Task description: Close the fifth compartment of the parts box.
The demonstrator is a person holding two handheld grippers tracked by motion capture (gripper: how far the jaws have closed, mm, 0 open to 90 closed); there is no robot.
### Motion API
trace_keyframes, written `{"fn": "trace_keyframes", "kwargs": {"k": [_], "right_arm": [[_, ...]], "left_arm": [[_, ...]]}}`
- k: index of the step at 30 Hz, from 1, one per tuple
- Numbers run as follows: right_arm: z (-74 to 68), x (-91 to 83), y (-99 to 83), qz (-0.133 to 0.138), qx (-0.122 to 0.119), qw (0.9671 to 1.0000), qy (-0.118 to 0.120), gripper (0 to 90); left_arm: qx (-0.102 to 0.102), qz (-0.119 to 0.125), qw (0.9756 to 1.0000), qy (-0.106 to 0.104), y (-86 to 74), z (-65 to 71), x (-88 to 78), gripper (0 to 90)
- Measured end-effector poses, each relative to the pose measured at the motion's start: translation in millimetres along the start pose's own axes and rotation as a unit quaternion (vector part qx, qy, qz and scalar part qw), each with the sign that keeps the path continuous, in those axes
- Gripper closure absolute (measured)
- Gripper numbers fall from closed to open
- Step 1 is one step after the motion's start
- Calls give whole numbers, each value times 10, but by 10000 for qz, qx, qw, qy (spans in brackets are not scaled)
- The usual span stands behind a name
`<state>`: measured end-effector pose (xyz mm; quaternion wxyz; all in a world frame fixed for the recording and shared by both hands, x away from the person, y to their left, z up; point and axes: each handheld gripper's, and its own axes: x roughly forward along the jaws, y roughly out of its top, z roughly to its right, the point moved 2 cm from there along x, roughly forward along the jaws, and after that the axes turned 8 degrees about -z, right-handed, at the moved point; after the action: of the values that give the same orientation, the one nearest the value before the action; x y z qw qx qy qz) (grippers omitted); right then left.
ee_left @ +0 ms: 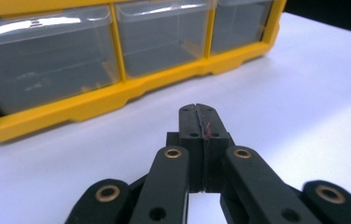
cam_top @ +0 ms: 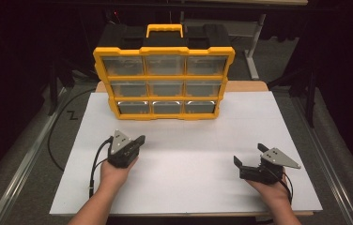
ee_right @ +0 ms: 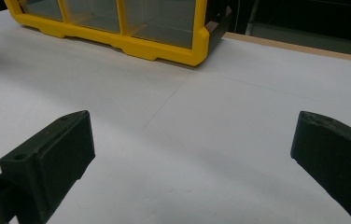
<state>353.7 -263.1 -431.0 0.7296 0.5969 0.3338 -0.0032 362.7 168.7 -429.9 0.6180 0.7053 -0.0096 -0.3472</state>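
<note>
White sheeting covers the tabletop (cam_top: 188, 154), with darkness all round it. At upper centre of the high view stands the yellow drawer cabinet (cam_top: 164, 77), nine clear drawers all pushed in. Lower left, the left gripper (cam_top: 138, 140) has its jaws pressed together; lower right, the right gripper (cam_top: 249, 159) is spread wide, holding nothing. Both sit well short of the cabinet. Approach a bottom drawer (cam_top: 133, 107) squarely, jaws level with its front lip.
</note>
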Motion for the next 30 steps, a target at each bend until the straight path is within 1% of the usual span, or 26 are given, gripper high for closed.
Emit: {"fn": "trace_keyframes", "kwargs": {"k": [1, 3, 5, 7, 9, 11, 13, 15, 17, 20, 23, 27, 30], "right_arm": [[0, 0, 0, 0, 0, 10000, 0, 9], [-1, 0, -8, -4, 8, 10000, -3, 9], [-4, 3, -15, -21, 19, 10000, 1, 9], [-1, 7, -16, -37, 32, 10000, -25, 9], [0, 12, -16, -50, 60, 10000, -49, 9], [-3, 15, -17, -65, 57, 9999, -57, 10], [-9, 9, -20, -76, 42, 9999, -76, 9], [-18, 0, -20, -66, 43, 9999, -76, 10], [-20, -7, -18, -63, 26, 9999, -88, 10], [-19, -2, -23, -89, 27, 9999, -87, 9], [-17, 0, -24, -86, 23, 9999, -73, 9], [-14, -5, -24, -73, 20, 10000, -62, 9], [-13, -4, -22, -63, 18, 10000, -58, 10]], "left_arm": [[30, -1, 10000, 12, -46, -5, -56, 895], [95, 60, 9999, 46, -148, -23, -172, 895], [134, 137, 9998, 36, -232, -55, -292, 895], [85, 302, 9995, -34, -261, -99, -419, 894], [55, 430, 9990, 61, -274, -150, -519, 893], [-90, 530, 9985, 90, -295, -207, -582, 892], [-70, 532, 9984, 191, -320, -253, -621, 891], [-52, 535, 9984, 175, -340, -286, -638, 879], [-58, 516, 9985, 180, -353, -308, -638, 848], [-61, 458, 9988, 185, -368, -317, -620, 784], [-87, 412, 9989, 195, -371, -316, -603, 645], [-85, 364, 9992, 130, -390, -305, -572, 464], [-72, 384, 9991, 139, -389, -303, -564, 369]]}}
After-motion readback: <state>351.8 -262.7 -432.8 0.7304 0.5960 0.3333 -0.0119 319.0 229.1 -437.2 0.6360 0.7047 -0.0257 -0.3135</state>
